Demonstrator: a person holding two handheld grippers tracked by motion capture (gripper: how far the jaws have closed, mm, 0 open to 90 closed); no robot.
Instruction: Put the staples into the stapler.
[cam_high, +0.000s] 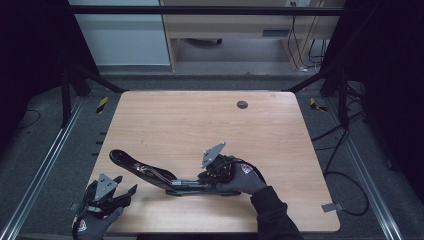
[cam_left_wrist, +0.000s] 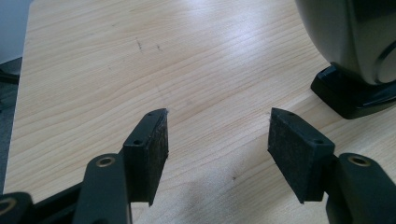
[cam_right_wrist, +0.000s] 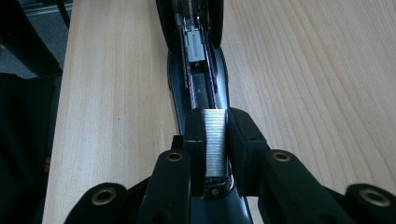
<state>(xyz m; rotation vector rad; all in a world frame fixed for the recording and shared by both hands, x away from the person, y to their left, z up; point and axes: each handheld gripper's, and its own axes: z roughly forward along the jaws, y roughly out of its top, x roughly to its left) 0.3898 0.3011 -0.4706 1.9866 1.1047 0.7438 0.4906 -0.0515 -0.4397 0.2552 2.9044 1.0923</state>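
A long black stapler lies opened out on the wooden table, its lid stretching toward the front left. In the right gripper view its open magazine channel runs away from me. My right gripper is shut on a silvery strip of staples, held just over the near end of that channel. In the high view the right gripper sits at the stapler's right end. My left gripper rests near the front left corner, open and holding nothing. The stapler's rounded end shows at its upper right.
A round grey cable grommet sits at the table's far side. Black frame rails and cables run along both sides of the table, and a desk stands behind it. The table's front edge is close to both hands.
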